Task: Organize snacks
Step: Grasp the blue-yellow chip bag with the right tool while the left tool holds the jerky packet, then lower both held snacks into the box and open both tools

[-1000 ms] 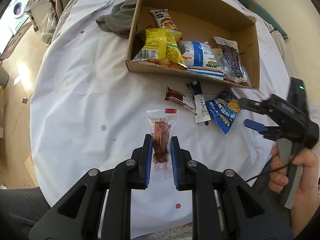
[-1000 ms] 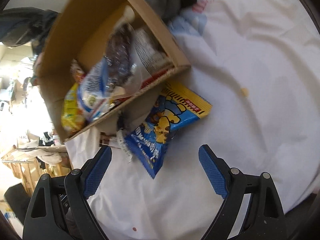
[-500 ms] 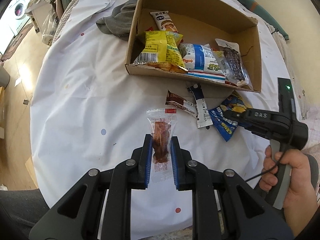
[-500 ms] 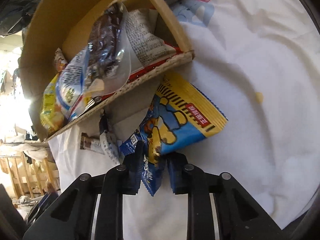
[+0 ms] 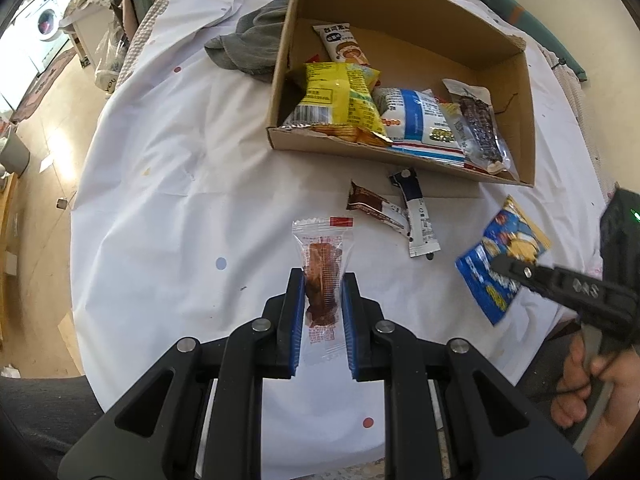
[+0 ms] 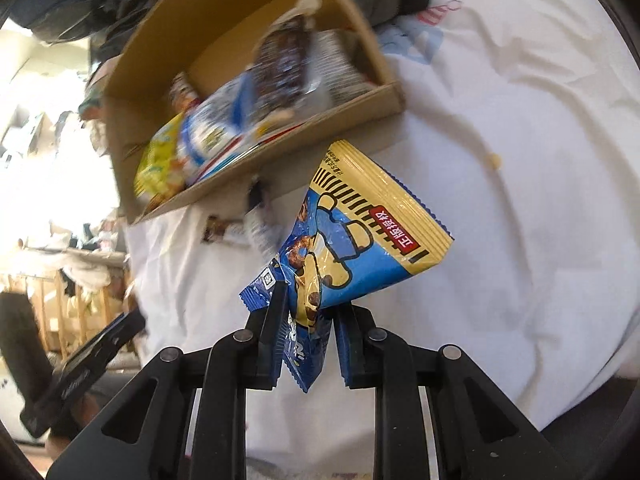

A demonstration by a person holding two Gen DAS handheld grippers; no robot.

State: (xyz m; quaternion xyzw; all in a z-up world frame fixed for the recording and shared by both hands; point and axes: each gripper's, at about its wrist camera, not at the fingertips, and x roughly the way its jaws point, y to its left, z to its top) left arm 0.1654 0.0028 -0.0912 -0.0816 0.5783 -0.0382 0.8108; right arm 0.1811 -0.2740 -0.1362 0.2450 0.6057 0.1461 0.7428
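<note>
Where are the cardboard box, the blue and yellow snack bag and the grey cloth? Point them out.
cardboard box [image 5: 404, 164]: left wrist view, near wall.
blue and yellow snack bag [image 6: 360, 240]: right wrist view, printed front.
grey cloth [image 5: 252, 46]: left wrist view, middle fold.

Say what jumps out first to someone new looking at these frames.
Both grippers are clamped on snacks: the left gripper on a clear packet of brown jerky near the table's front edge, the right gripper on a blue-and-yellow cookie bag. Behind them sits an open cardboard box already holding several packets.
</note>
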